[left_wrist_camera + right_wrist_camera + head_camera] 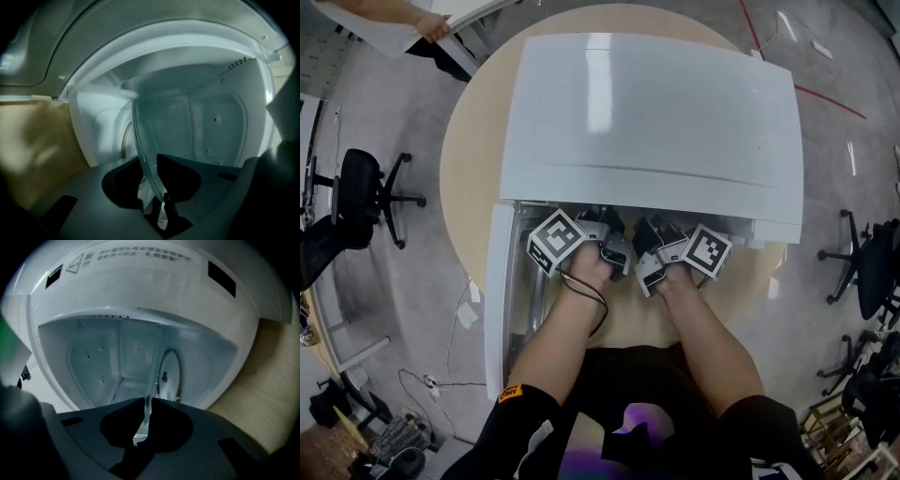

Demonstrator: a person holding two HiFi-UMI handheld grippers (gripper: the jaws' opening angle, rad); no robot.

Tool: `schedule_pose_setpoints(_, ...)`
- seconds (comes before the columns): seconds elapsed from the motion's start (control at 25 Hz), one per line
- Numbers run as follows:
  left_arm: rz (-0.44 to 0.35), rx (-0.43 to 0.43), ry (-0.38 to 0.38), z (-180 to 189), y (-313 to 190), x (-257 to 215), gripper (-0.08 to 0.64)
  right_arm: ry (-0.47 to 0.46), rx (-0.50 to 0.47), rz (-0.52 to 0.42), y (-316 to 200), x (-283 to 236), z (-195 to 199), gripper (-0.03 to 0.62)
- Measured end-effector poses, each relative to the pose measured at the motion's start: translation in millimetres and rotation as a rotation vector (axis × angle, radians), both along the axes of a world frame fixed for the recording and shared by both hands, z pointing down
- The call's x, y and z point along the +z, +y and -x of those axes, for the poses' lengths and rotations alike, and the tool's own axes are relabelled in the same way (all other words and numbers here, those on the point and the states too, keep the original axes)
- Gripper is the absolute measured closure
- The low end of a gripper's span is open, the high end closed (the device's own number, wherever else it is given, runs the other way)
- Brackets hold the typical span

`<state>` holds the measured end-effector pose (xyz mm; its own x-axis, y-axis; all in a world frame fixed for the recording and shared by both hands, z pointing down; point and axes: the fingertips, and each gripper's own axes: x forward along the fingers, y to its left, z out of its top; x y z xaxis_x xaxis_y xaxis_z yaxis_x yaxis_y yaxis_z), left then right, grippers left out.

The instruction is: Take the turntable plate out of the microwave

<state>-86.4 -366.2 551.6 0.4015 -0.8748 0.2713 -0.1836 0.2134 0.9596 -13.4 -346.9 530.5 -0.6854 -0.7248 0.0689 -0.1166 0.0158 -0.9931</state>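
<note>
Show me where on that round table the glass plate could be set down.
Bare wood shows on the table left of the microwave and its open door, and in a narrow strip before it, between the forearms. Its mouth is crowded: left gripper, right gripper, glass plate.

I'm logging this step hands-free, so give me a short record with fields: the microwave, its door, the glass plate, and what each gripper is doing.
microwave: white, on the round wooden table
door: open, on the person's left
turntable plate: clear glass, near rim at the cavity mouth, apart from the roller ring under it
left gripper: jaws apart, plate rim between them
right gripper: shut on the plate rim
task status: plate not yet out of the cavity
</note>
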Motion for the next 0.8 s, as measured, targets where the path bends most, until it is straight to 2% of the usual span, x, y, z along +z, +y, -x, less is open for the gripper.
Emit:
schedule_pose_setpoints(0.08,0.019,-0.017,0.010,2,1,2,0.457,-0.002,0.000,-0.004,0,-1,1,0.535)
schedule_pose_setpoints(0.44,0.030,-0.037,0.030,3,3,-2,0.483,0.004,0.020,-0.001,1,2,3,0.535)
schedule_pose_setpoints(0.64,0.029,-0.040,0.025,3,3,-4,0.486,0.085,0.028,0.044,2,18,-4,0.534)
schedule_pose_setpoints(0.8,0.035,-0.040,0.027,4,4,-2,0.486,0.108,0.012,0.038,-4,20,-4,0.534)
